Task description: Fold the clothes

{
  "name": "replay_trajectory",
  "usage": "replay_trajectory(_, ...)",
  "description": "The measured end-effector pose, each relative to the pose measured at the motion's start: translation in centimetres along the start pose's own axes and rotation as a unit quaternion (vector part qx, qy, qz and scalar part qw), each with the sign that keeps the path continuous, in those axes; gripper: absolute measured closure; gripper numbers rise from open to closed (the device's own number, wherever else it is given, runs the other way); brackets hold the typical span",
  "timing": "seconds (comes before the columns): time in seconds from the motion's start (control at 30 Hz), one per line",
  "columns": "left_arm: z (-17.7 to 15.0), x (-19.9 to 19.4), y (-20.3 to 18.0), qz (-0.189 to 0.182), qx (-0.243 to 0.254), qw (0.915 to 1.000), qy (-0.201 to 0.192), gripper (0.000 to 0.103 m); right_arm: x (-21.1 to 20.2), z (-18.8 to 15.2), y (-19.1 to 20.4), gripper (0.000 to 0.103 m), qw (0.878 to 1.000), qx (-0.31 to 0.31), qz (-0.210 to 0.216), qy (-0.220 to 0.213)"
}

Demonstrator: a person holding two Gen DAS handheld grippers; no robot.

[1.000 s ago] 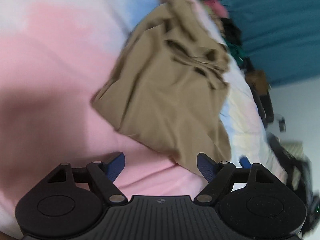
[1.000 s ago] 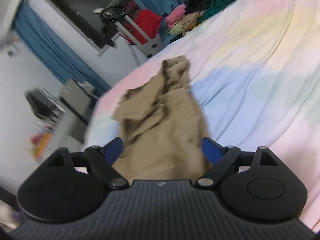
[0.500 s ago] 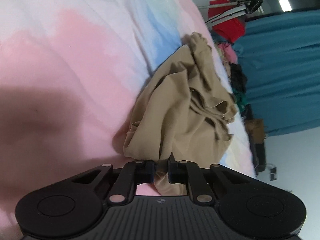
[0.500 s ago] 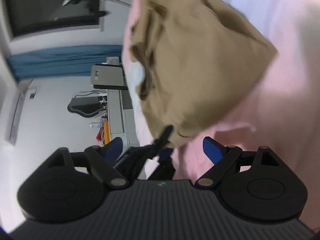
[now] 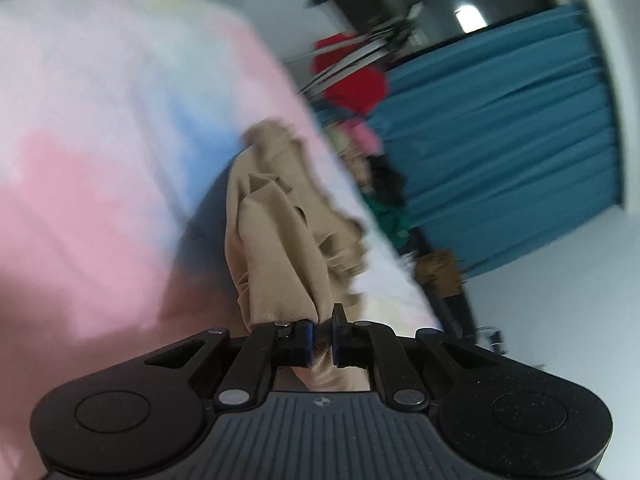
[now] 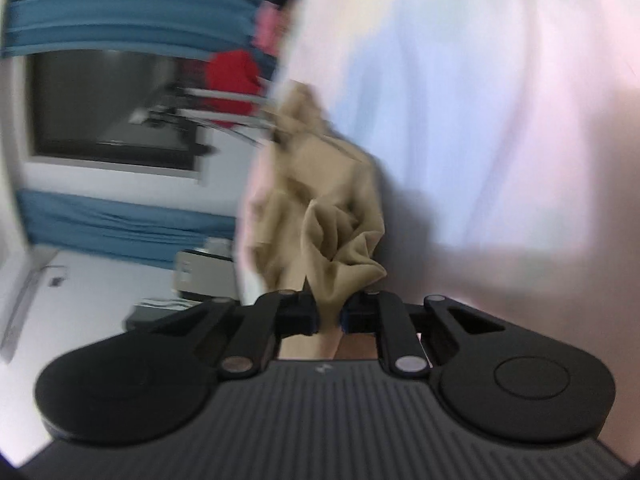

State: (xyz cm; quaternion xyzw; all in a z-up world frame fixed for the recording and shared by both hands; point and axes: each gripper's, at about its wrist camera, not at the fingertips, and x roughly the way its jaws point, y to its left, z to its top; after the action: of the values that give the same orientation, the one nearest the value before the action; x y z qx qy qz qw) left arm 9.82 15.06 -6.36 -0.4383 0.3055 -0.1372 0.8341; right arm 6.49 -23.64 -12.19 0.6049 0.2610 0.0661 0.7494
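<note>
A tan garment (image 5: 276, 240) hangs bunched over the pastel bed sheet (image 5: 100, 140), its near edge lifted. My left gripper (image 5: 322, 338) is shut on one edge of the cloth, which passes between its blue pads. In the right wrist view the same tan garment (image 6: 332, 216) drapes away from my right gripper (image 6: 330, 316), which is shut on another bunched edge. The far end of the garment trails toward the bed's edge. Both views are blurred by motion.
The sheet (image 6: 480, 100) is pink, blue and white. Beyond the bed's edge are teal curtains (image 5: 500, 140), a red item on a metal rack (image 5: 352, 76), a heap of coloured clothes (image 5: 380, 184), a dark window (image 6: 108, 100) and grey furniture (image 6: 200, 272).
One second ago both grippers stood open above the flat garment. The left shut on its edge half a second ago; the right has now shut too, and the cloth is lifted off the sheet.
</note>
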Motion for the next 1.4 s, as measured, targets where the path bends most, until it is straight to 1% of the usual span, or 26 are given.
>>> replay_trajectory(0.07,0.0,-1.2,-1.6,-0.006,0.015,0.9998,-0.010,0.096,-1.0,0.2,1.6,0.090,1.000,-0.013,0.015,-0.019)
replay_trajectory(0.13,-0.2,-2.7,-3.4,-0.010,0.029,0.9993,-0.019,0.096,-2.2,0.3,3.2,0.090,0.999,-0.014,0.032,-0.028)
replay_trajectory(0.2,-0.8,-4.6,-4.8,-0.014,0.035,0.9990,-0.023,0.096,-4.0,0.2,5.0,0.091,0.998,-0.029,0.045,-0.036)
replay_trajectory(0.27,-2.1,-7.1,-5.6,-0.025,0.036,0.9985,-0.032,0.096,-6.2,-0.3,6.1,0.091,0.997,-0.044,0.055,-0.040)
replay_trajectory(0.33,-4.0,-9.8,-5.5,-0.036,0.017,0.9986,-0.036,0.096,-9.0,-1.0,6.6,0.091,0.996,-0.058,0.061,-0.039)
replay_trajectory(0.37,-5.0,-11.2,-5.2,-0.036,0.002,0.9987,-0.034,0.096,-10.4,-1.7,6.4,0.091,0.995,-0.065,0.061,-0.036)
replay_trajectory(0.43,-7.1,-13.9,-4.6,-0.035,-0.024,0.9986,-0.032,0.096,-13.1,-3.1,5.5,0.091,0.996,-0.060,0.062,-0.026)
replay_trajectory(0.53,-10.4,-17.2,-4.2,-0.031,-0.029,0.9987,-0.028,0.096,-16.8,-5.0,3.7,0.090,0.997,-0.045,0.064,-0.020)
replay_trajectory(0.6,-11.8,-18.3,-3.8,-0.021,-0.024,0.9993,-0.019,0.096,-18.6,-6.1,2.7,0.090,0.997,-0.043,0.061,-0.028)
replay_trajectory(0.67,-11.2,-17.8,-3.7,-0.016,-0.030,0.9993,-0.014,0.096,-19.0,-6.5,1.8,0.090,0.997,-0.035,0.054,-0.032)
replay_trajectory(0.8,-9.3,-16.2,-3.7,-0.011,-0.044,0.9989,-0.008,0.095,-17.0,-5.7,1.7,0.090,0.998,-0.030,0.050,-0.026)
replay_trajectory(0.9,-7.3,-14.4,-4.1,-0.004,-0.049,0.9988,-0.004,0.094,-14.6,-4.4,2.1,0.091,0.998,-0.009,0.052,-0.017)
replay_trajectory(0.97,-4.9,-11.9,-5.1,0.011,-0.040,0.9991,-0.005,0.094,-12.5,-3.3,3.0,0.090,0.999,-0.004,0.047,-0.013)
replay_trajectory(1.1,-0.6,-7.0,-6.1,0.042,-0.054,0.9977,0.000,0.094,-7.0,-1.1,5.4,0.091,1.000,-0.008,0.022,-0.010)
replay_trajectory(1.17,1.4,-4.4,-6.3,0.062,-0.060,0.9963,0.003,0.094,-3.9,0.4,6.1,0.091,1.000,-0.013,0.002,-0.009)
replay_trajectory(1.23,2.9,-1.7,-6.0,0.086,-0.059,0.9945,0.006,0.094,-0.7,1.6,6.3,0.091,1.000,-0.015,-0.020,-0.007)
replay_trajectory(1.3,4.2,0.8,-5.4,0.104,-0.046,0.9935,0.004,0.094,2.2,2.6,6.1,0.091,0.999,-0.019,-0.034,-0.005)
replay_trajectory(1.33,4.7,2.1,-5.0,0.109,-0.034,0.9934,0.001,0.094,3.4,3.0,5.9,0.091,0.999,-0.025,-0.035,-0.004)
replay_trajectory(1.4,5.1,4.3,-4.0,0.105,-0.020,0.9943,-0.007,0.094,5.3,3.7,5.3,0.091,0.999,-0.036,-0.030,-0.002)
